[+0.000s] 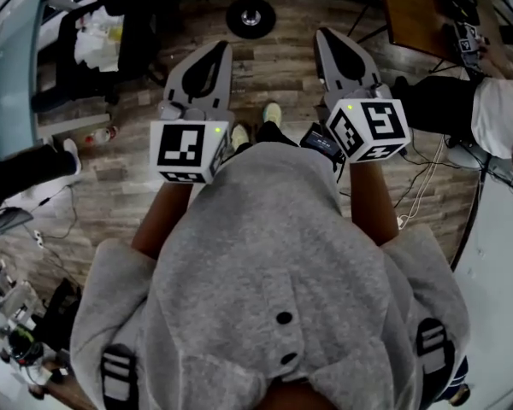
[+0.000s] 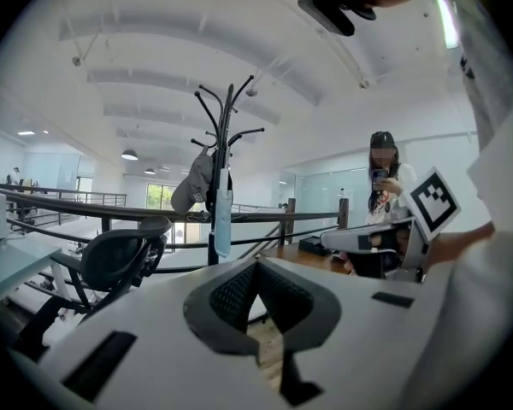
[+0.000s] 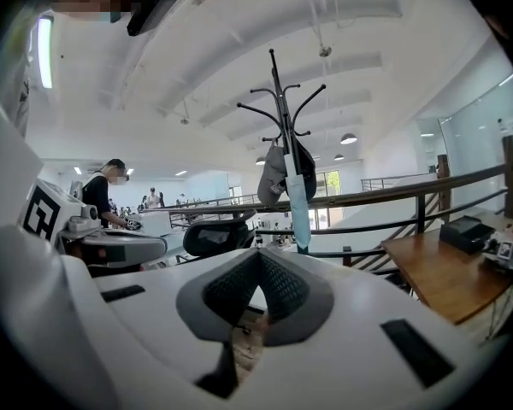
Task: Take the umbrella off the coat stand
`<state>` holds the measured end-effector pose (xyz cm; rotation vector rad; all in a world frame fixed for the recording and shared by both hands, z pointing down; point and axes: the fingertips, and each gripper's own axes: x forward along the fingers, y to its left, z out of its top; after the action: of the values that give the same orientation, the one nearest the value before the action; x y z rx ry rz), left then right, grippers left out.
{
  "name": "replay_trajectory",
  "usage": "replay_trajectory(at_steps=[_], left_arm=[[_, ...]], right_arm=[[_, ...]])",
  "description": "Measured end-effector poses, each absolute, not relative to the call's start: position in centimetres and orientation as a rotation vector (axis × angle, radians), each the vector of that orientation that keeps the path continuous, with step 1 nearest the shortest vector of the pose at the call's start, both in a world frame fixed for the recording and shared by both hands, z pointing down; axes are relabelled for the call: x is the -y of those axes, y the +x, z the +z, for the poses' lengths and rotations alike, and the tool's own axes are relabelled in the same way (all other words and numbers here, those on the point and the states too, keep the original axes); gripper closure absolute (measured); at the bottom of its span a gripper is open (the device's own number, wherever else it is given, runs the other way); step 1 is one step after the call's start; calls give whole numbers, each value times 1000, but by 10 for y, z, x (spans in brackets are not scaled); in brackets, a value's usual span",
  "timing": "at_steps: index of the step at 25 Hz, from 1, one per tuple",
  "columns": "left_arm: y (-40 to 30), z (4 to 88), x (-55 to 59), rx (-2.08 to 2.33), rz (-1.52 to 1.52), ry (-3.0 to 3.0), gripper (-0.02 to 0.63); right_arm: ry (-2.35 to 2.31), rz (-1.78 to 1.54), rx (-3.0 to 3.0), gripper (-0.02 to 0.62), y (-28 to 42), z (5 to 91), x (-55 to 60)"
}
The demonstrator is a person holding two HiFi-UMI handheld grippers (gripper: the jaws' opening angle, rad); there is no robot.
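**Three cameras, one stand in common**

The head view looks steeply down over the person's grey hoodie (image 1: 274, 254) to the wooden floor (image 1: 137, 178). It has the left tool (image 1: 215, 54) at 11 o'clock and the right tool (image 1: 329, 45) at 1 o'clock. Each tool view sits close behind its own jaws and faces almost level. Both share the coat stand (image 2: 226, 135), well ahead near 12 o'clock. Each catches the other tool at its edge.

The right tool (image 3: 258, 256) is seen with its jaws closed together and nothing gripped. Well beyond the tips, a black coat stand (image 3: 280, 109) is shown upright, with a pale blue umbrella (image 3: 299, 207) and a grey cap (image 3: 274, 176) hung on it. A wooden counter (image 3: 440, 280) is seen at right.
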<state>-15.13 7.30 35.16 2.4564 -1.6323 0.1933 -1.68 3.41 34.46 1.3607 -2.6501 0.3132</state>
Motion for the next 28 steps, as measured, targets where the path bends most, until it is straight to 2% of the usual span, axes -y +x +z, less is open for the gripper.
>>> replay_trajectory(at_steps=[14, 28], left_arm=[[-81, 348, 14, 1655, 255, 2463, 592], [-54, 341, 40, 1729, 313, 2448, 593]], right_arm=[[1407, 396, 2670, 586, 67, 357, 45], [1363, 420, 2718, 586, 98, 359, 74]])
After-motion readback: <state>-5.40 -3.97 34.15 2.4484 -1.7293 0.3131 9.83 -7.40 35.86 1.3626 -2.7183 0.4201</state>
